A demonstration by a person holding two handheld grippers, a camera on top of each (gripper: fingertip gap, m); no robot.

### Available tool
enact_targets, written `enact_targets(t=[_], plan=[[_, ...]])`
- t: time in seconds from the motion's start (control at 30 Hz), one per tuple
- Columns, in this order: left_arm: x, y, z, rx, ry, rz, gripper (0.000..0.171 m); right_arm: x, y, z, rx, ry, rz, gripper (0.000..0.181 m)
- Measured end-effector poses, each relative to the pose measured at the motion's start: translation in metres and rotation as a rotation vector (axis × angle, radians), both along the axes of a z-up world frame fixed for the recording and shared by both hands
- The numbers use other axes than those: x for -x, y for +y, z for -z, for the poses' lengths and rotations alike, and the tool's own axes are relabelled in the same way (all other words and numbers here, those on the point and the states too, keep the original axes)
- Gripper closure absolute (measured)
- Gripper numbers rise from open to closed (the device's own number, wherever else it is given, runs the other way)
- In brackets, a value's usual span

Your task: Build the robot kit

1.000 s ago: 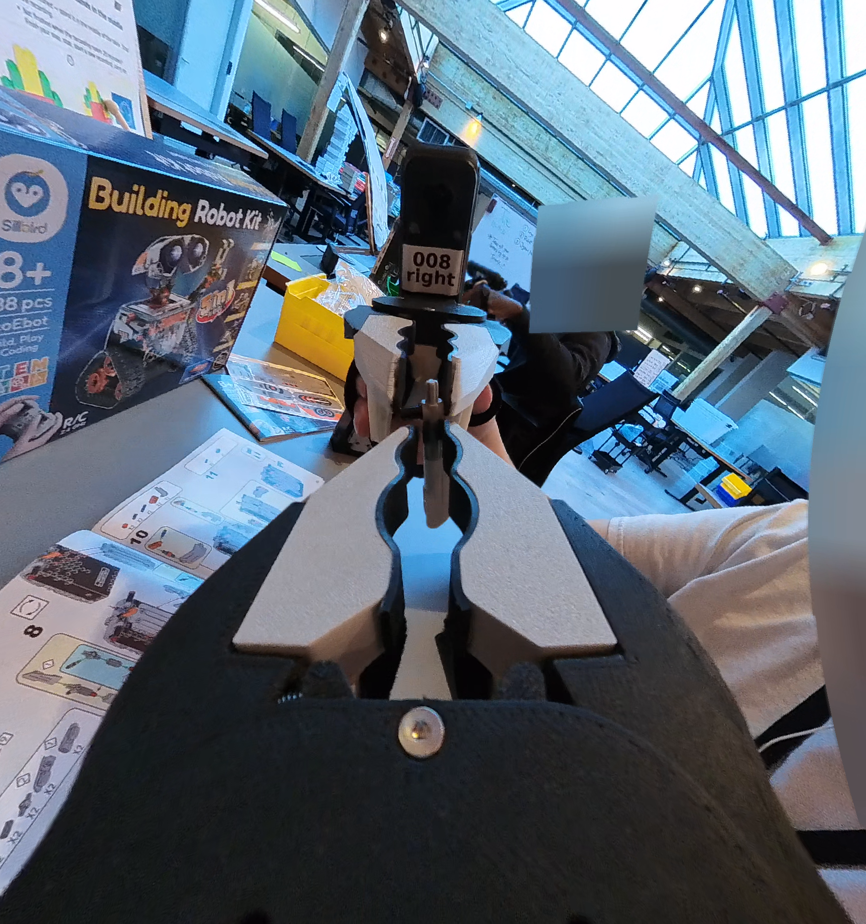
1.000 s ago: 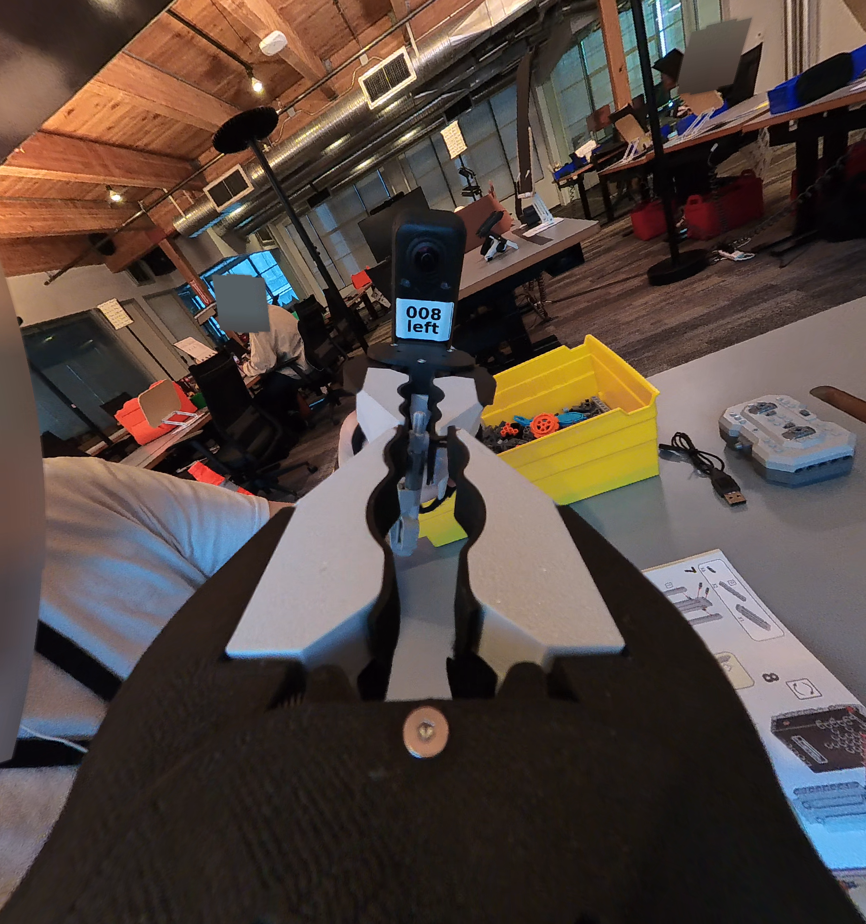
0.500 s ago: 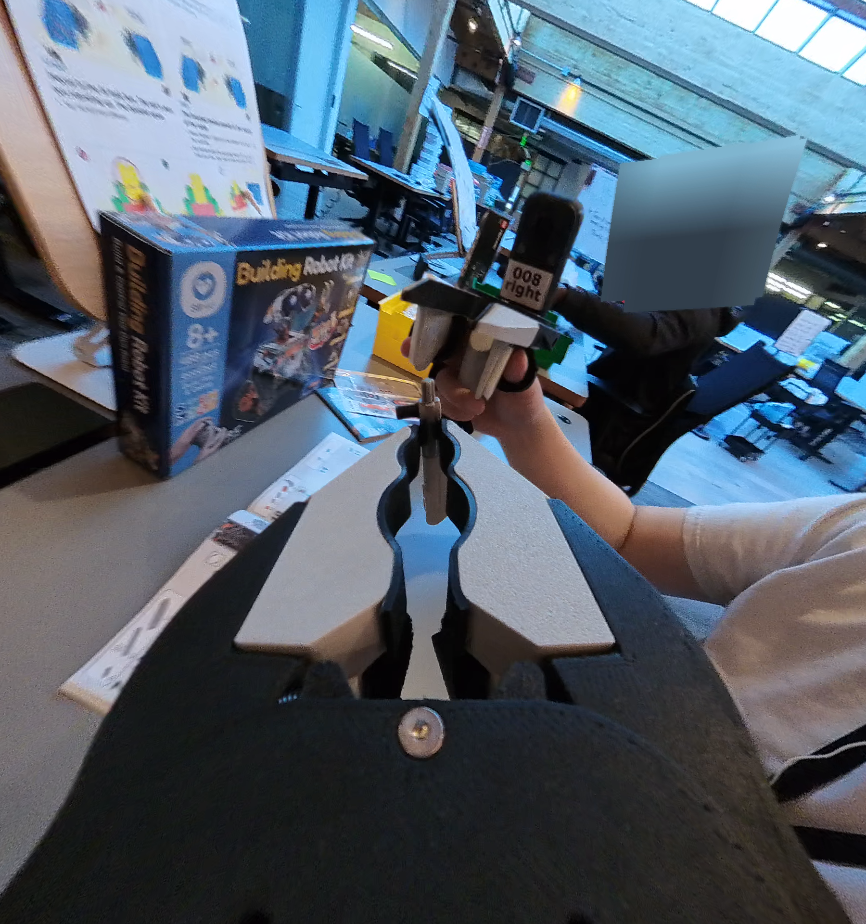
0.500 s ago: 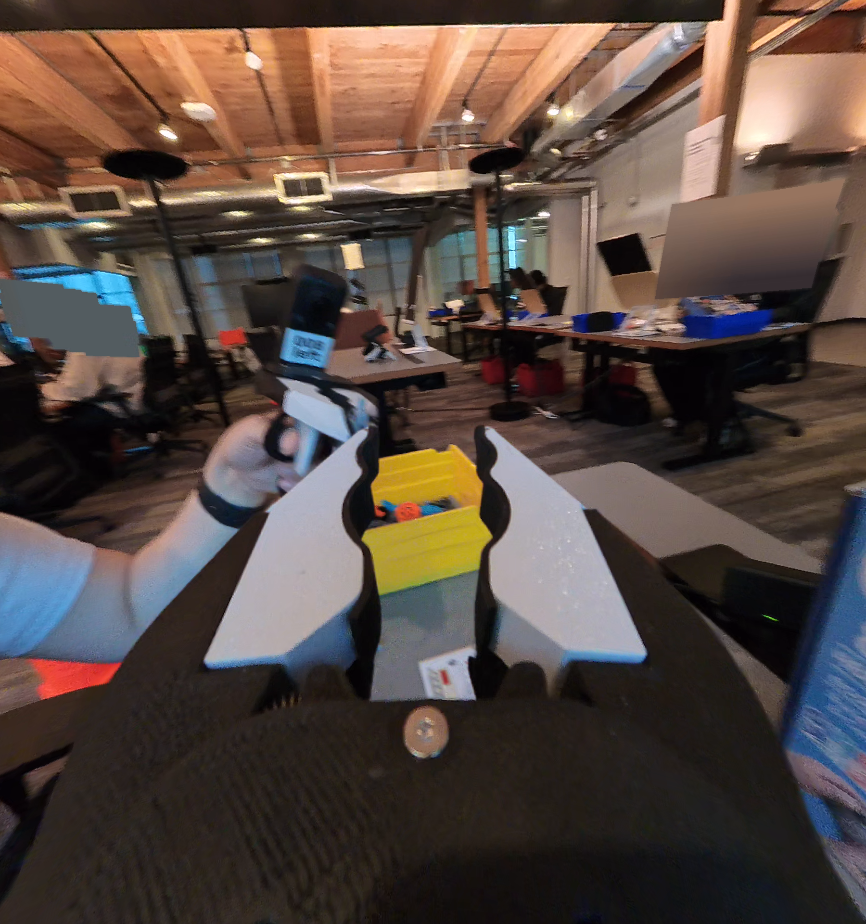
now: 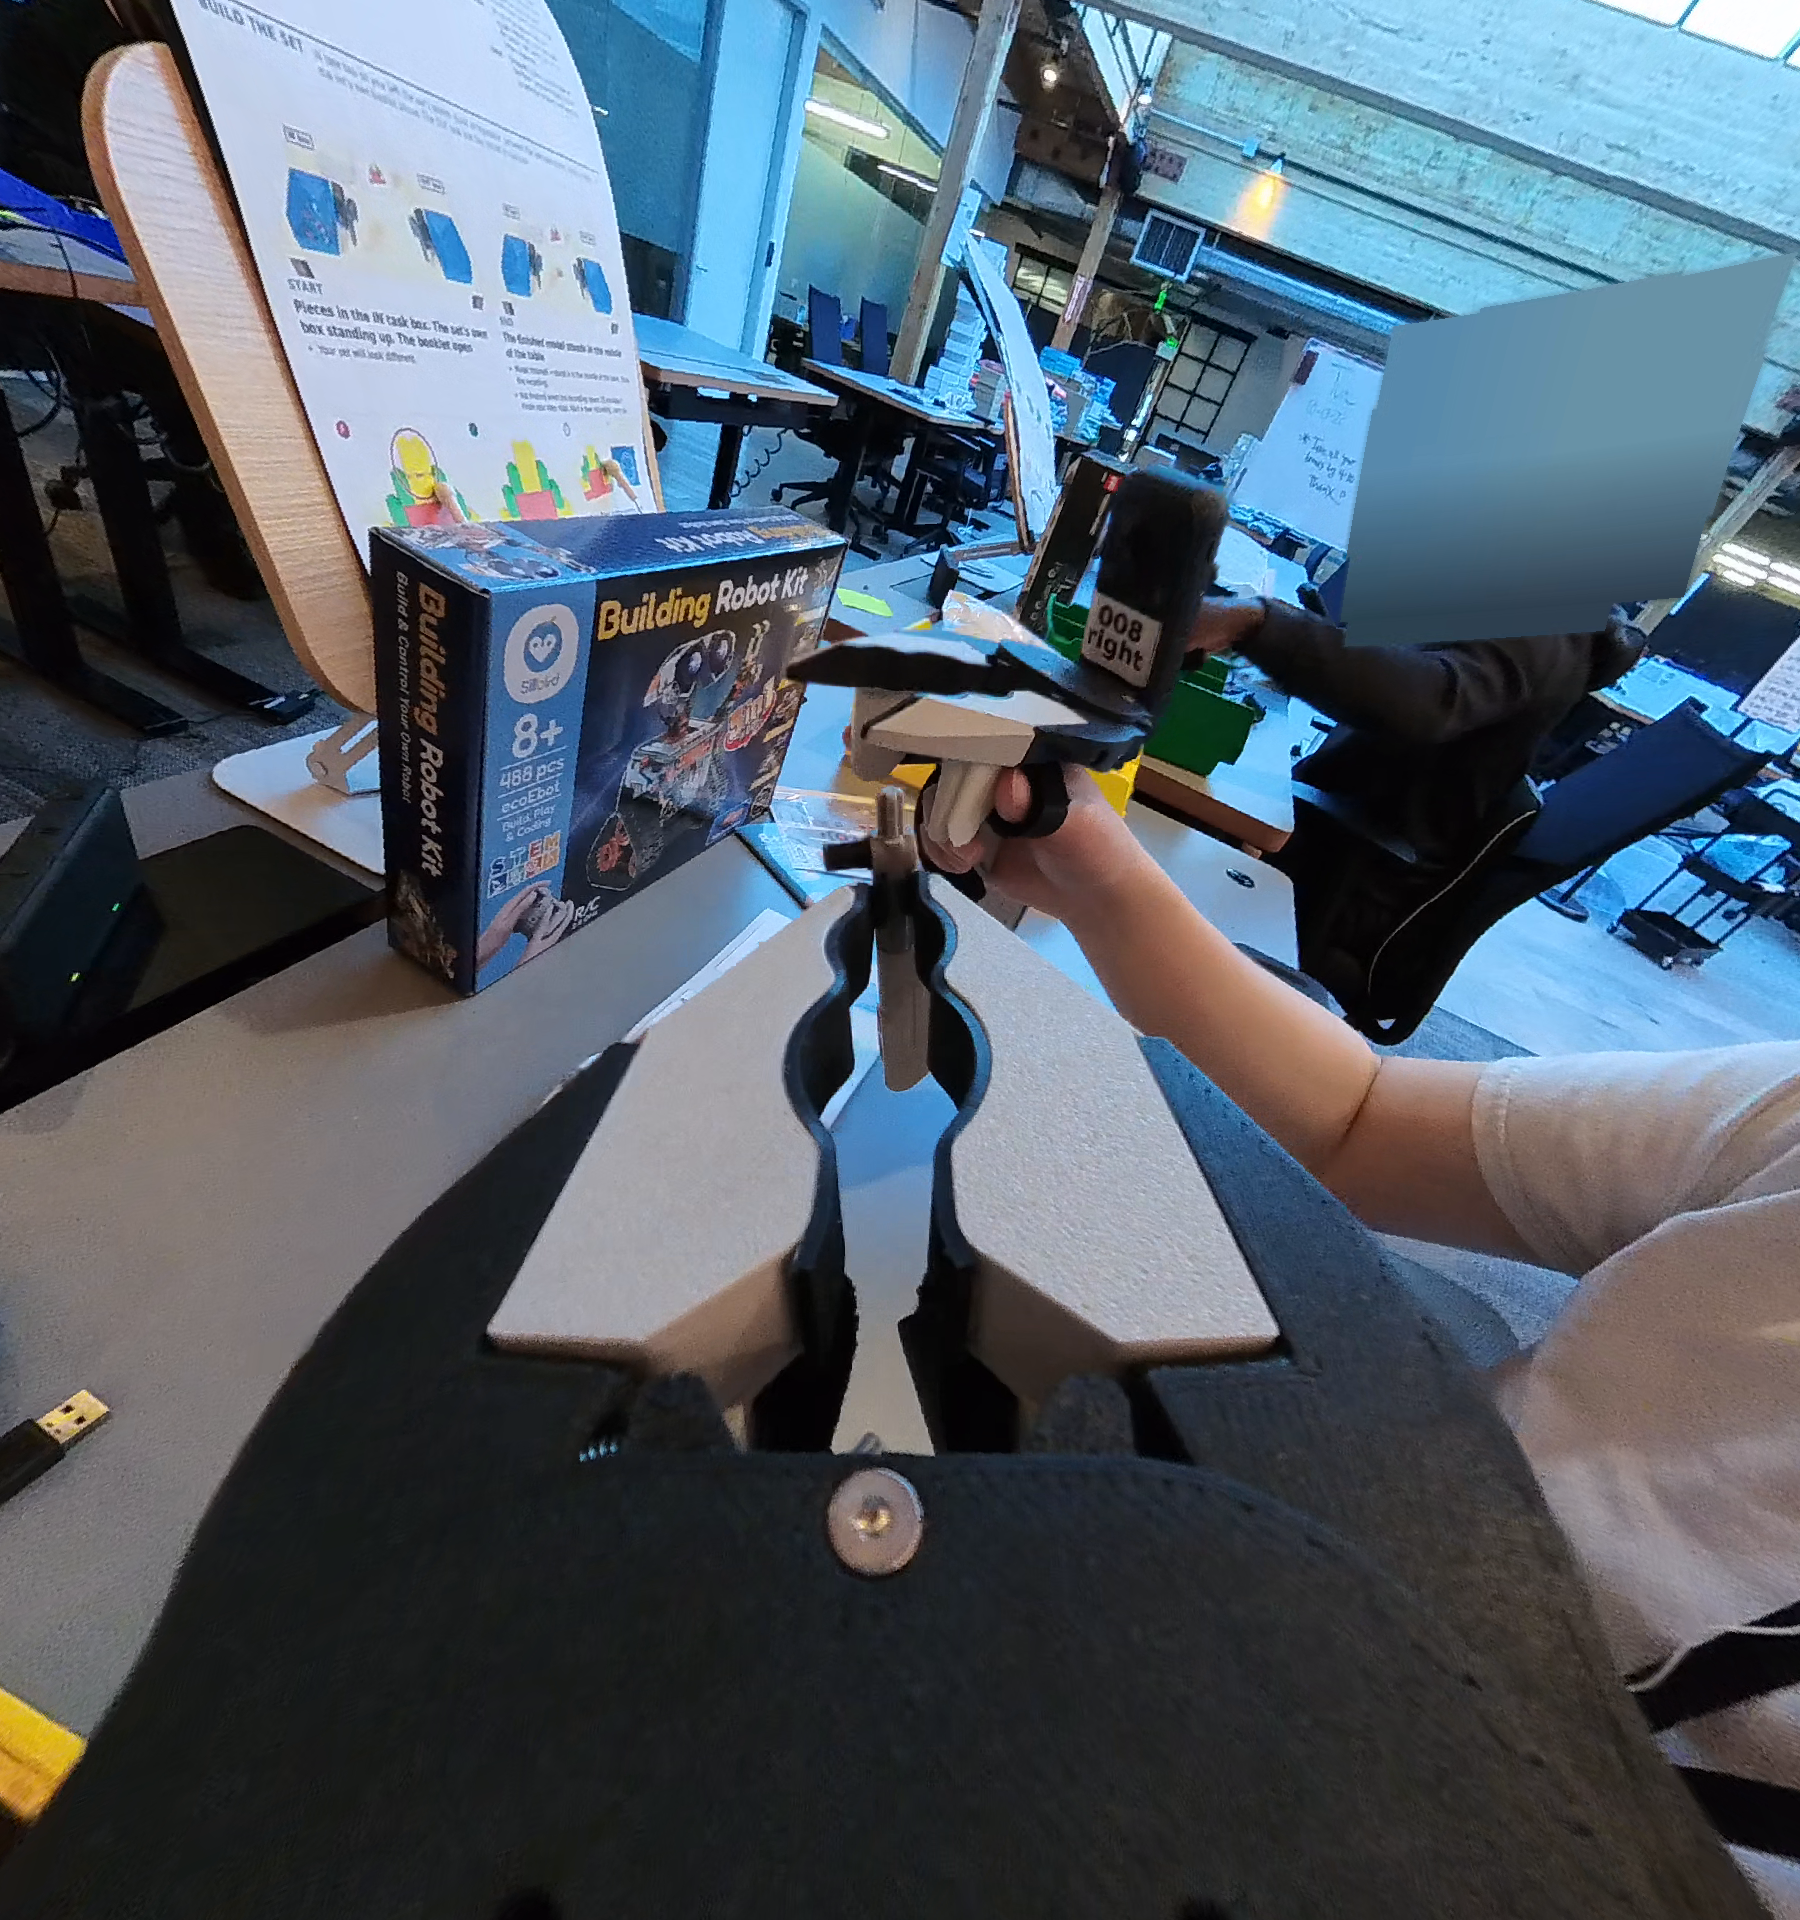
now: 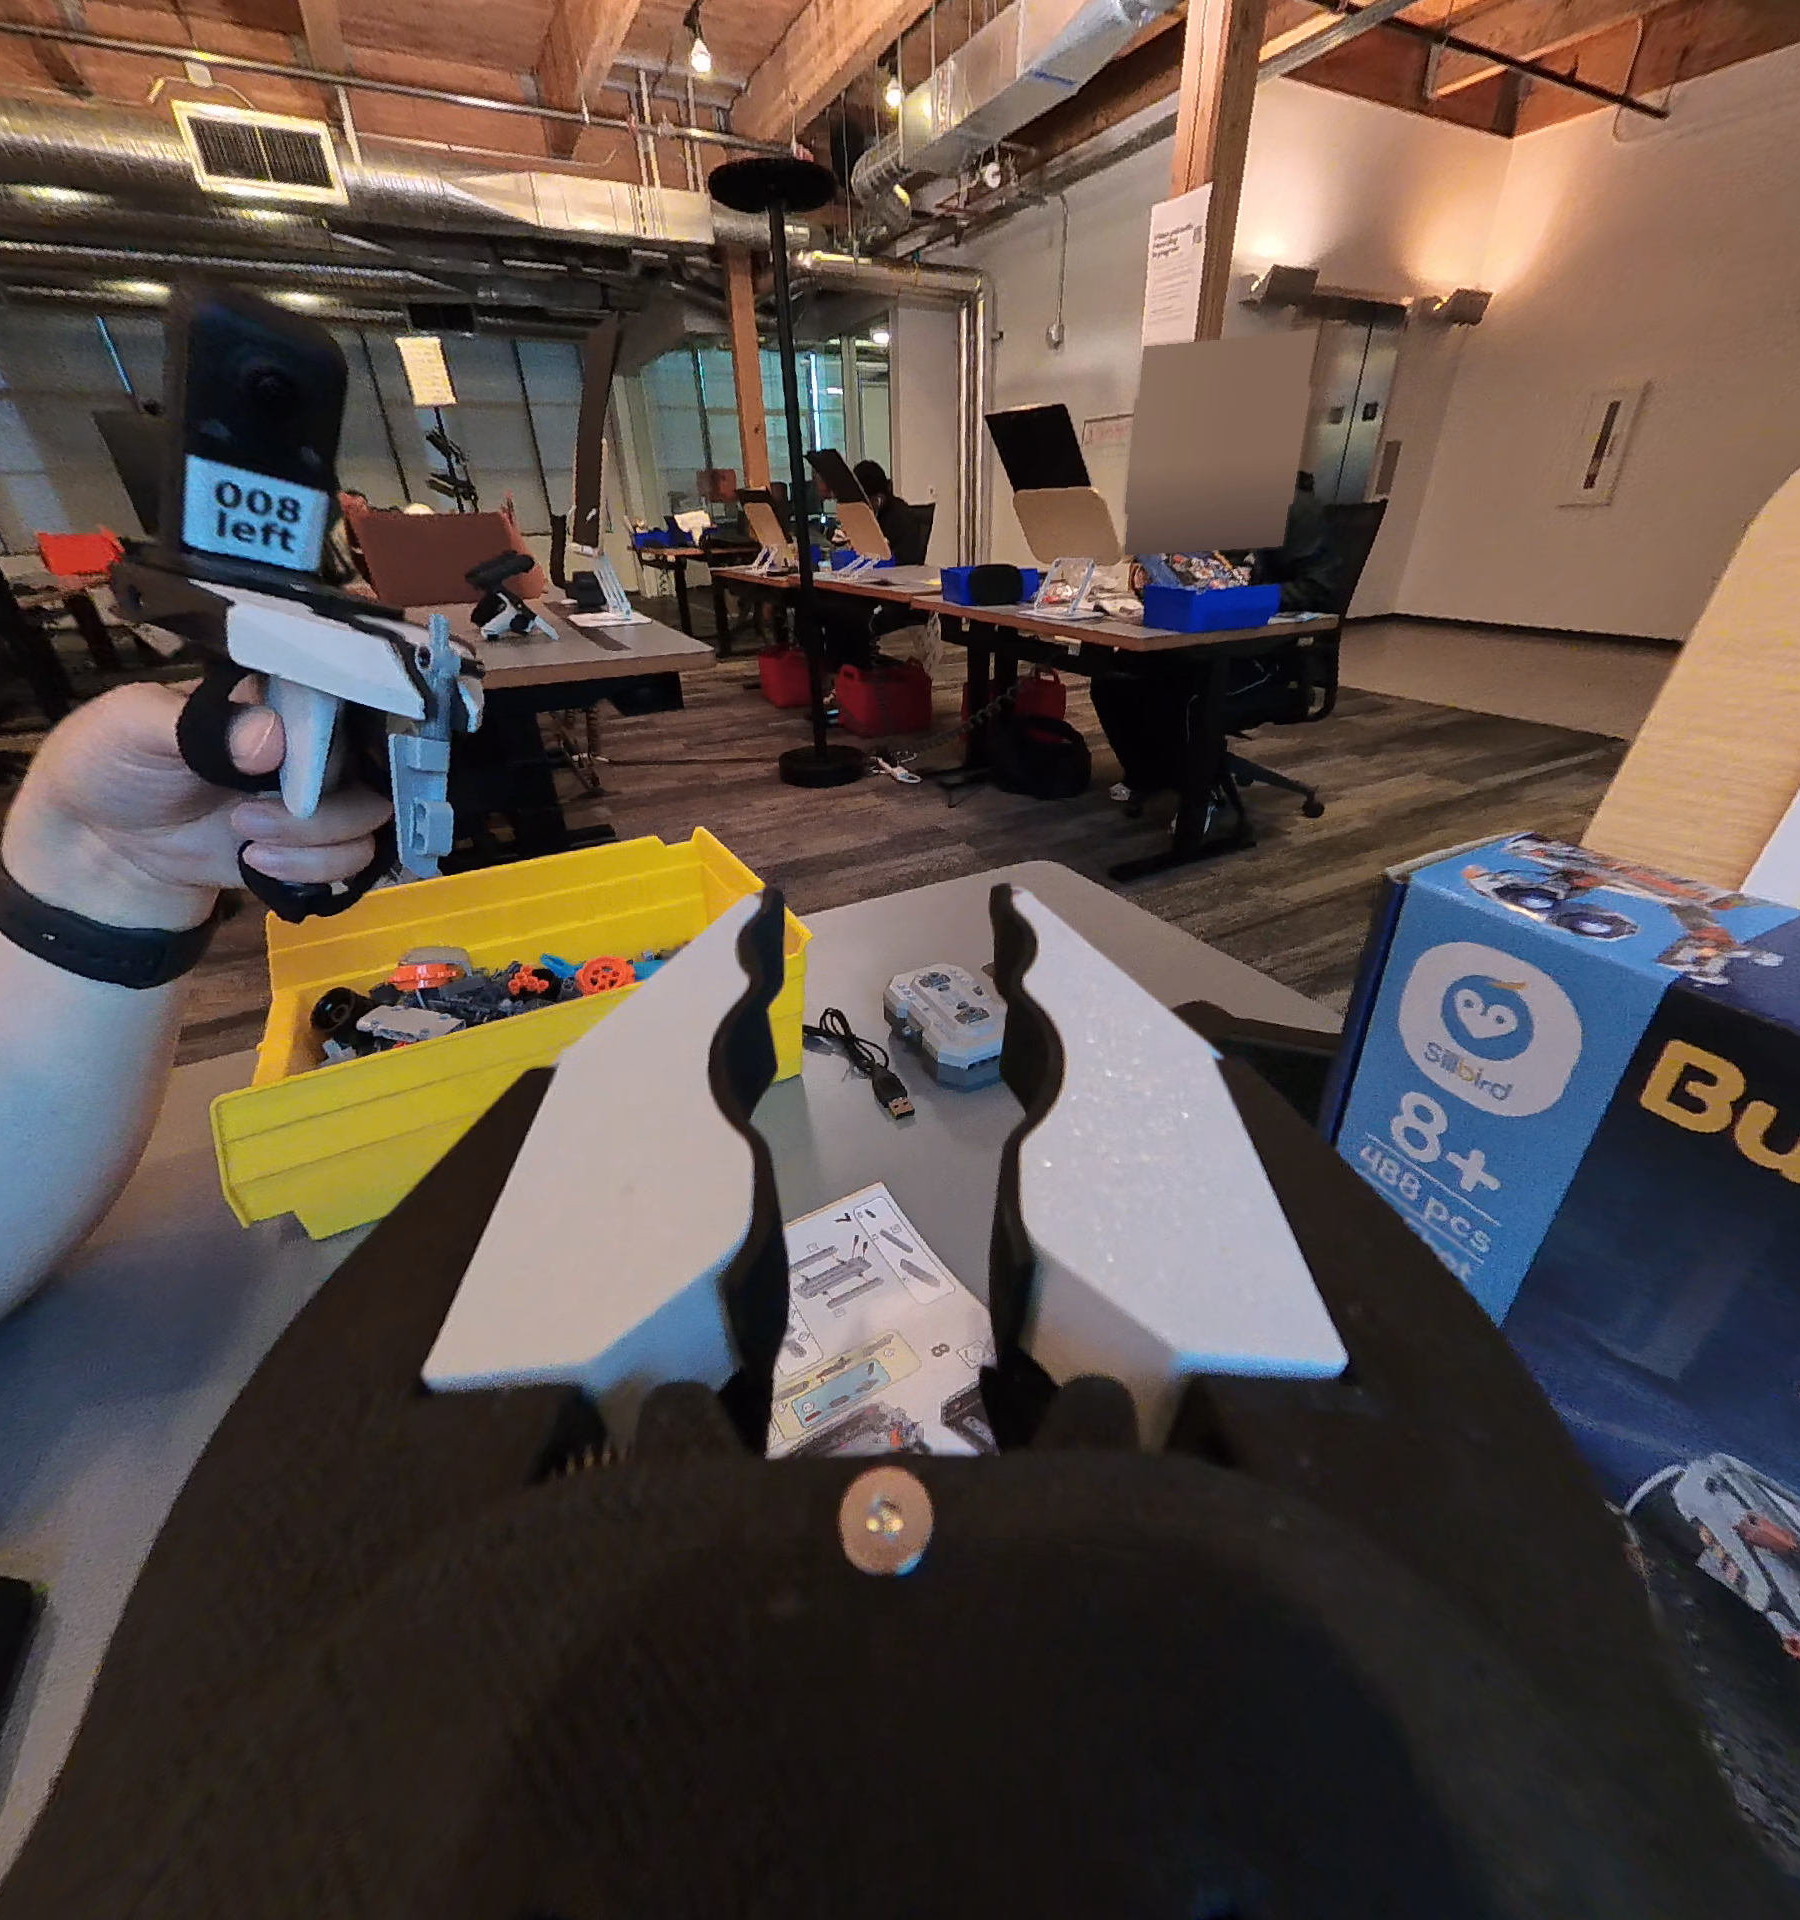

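Note:
My left gripper (image 5: 891,904) is shut on a slim grey building piece (image 5: 901,997) that stands upright between its tips, held above the grey table (image 5: 252,1091). In the right wrist view the left gripper (image 6: 449,675) shows at upper left, in a hand, with the grey piece (image 6: 420,769) hanging from its tips. My right gripper (image 6: 885,914) is open and empty, above an instruction booklet (image 6: 875,1299). It also shows in the left wrist view (image 5: 834,675), side-on, beyond the grey piece and apart from it.
A yellow bin (image 6: 356,1132) with several small parts stands left of the right gripper. A grey control unit (image 6: 943,1013) and a USB cable (image 6: 865,1060) lie beyond it. A blue kit box (image 5: 584,748) and an upright instruction board (image 5: 408,260) stand behind. The tips of one gripper are about 15 centimetres away from the tips of the other.
The grippers met tip to tip at the grey piece. The right gripper has since opened, drawn off and swung aside. The left gripper still holds the piece and has turned.

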State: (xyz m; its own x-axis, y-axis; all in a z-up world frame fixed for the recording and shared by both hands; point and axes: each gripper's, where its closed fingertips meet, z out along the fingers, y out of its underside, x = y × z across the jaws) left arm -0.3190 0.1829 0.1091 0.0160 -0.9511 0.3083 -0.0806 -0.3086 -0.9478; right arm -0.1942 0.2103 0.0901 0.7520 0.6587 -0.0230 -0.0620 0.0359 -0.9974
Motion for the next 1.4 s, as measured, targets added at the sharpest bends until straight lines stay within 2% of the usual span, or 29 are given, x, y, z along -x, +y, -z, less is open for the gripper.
enact_targets(t=[0.27, 0.53, 0.7, 0.83, 0.9, 0.97, 1.03, 1.13, 1.27, 1.33, 1.4], plan=[[0.009, 0.008, -0.003, -0.036, 0.006, -0.054, 0.167, 0.023, 0.003, 0.026, 0.081, -0.062, -0.065, 0.141], [0.031, 0.010, -0.019, -0.069, -0.032, -0.095, 0.167, 0.088, -0.005, 0.095, 0.163, -0.356, -0.202, 0.144], [0.042, 0.010, -0.028, -0.088, -0.053, -0.109, 0.167, 0.135, -0.020, 0.139, 0.335, -0.407, -0.338, 0.144], [0.052, 0.010, -0.035, -0.095, -0.083, -0.120, 0.167, 0.159, -0.023, 0.159, 0.329, -0.468, -0.386, 0.144], [0.056, 0.009, -0.038, -0.093, -0.096, -0.119, 0.167, 0.163, -0.020, 0.175, 0.415, -0.495, -0.372, 0.152], [0.059, 0.008, -0.041, -0.097, -0.109, -0.119, 0.167, 0.155, -0.010, 0.191, 0.560, -0.509, -0.284, 0.155], [0.061, 0.006, -0.044, -0.103, -0.116, -0.117, 0.167, 0.160, -0.015, 0.191, 0.615, -0.466, -0.334, 0.158], [0.062, 0.004, -0.046, -0.108, -0.123, -0.109, 0.167, 0.168, -0.023, 0.196, 0.601, -0.526, -0.414, 0.161], [0.060, -0.002, -0.047, -0.119, -0.123, -0.088, 0.167, 0.190, -0.052, 0.205, 0.387, -0.728, -0.713, 0.159], [0.059, -0.003, -0.046, -0.130, -0.116, -0.085, 0.166, 0.190, -0.050, 0.213, 0.304, -0.803, -0.770, 0.159], [0.059, -0.003, -0.045, -0.142, -0.106, -0.094, 0.167, 0.176, -0.040, 0.218, 0.313, -0.889, -0.770, 0.159]])
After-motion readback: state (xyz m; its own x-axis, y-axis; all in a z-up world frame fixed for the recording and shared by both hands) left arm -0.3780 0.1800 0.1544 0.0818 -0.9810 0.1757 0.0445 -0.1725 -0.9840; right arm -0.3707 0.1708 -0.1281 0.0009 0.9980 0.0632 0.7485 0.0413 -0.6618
